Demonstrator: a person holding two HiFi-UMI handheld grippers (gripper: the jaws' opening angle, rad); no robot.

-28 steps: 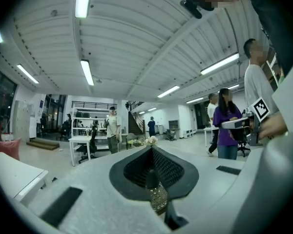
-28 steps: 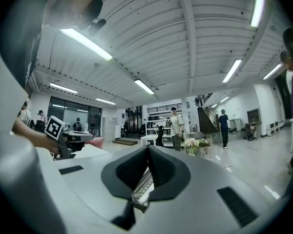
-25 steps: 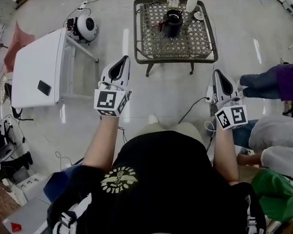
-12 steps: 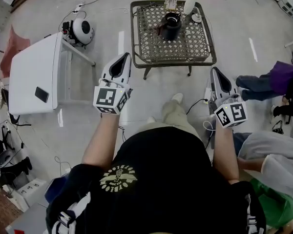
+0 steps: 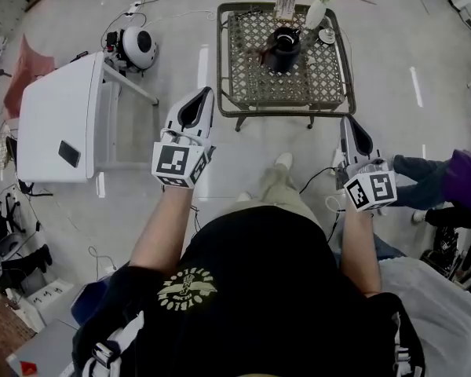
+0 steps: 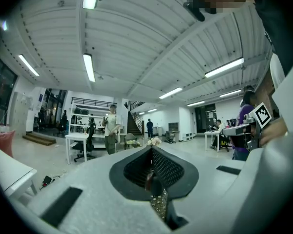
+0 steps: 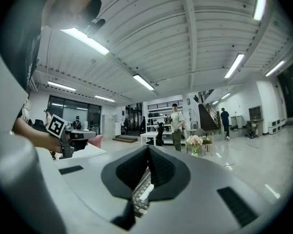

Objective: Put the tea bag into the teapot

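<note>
Left gripper (image 5: 202, 93) jaws pressed together — empty, right gripper (image 5: 347, 121) likewise closed on nothing, teapot (image 5: 285, 49) well apart

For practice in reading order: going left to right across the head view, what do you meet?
White table → left gripper → teapot → right gripper → purple sleeve.

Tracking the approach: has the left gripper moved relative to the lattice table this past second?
Yes, forward. The left gripper now reaches beyond the near rim of the lattice table; a second ago its tip was level with that rim.
</note>
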